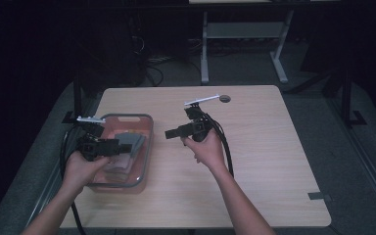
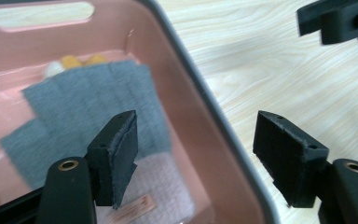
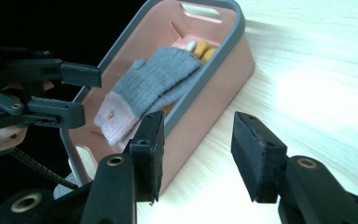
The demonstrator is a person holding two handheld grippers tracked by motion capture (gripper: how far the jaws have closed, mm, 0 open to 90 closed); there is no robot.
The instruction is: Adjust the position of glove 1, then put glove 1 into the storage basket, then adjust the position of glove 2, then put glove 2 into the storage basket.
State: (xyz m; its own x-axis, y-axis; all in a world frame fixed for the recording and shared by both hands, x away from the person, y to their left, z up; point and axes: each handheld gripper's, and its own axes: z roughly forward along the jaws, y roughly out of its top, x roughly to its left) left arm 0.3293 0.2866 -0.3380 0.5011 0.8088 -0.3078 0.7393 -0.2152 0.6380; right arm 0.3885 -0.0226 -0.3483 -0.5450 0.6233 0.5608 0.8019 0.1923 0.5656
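Observation:
A pink bin with a grey rim (image 1: 148,142) stands at the table's left side. In it lies a grey knitted glove (image 2: 93,102) with a pale pink cuff (image 3: 114,116). My left gripper (image 1: 127,147) hovers open over the bin's right side. One jaw is above the glove and the other is past the rim (image 2: 205,107), over the table. My right gripper (image 1: 169,133) is open and empty just right of the bin, pointing at its side wall (image 3: 214,79). Each gripper shows in the other's view: the left gripper (image 3: 70,93) and the right gripper (image 2: 335,21).
Yellow and white items (image 3: 200,47) lie in the bin, partly under the glove. A dark round spot (image 1: 224,98) marks the table's far edge, and a strip of tape (image 1: 319,196) its right edge. A grey desk frame (image 1: 245,34) stands behind. Bare wood (image 1: 274,147) lies to the right.

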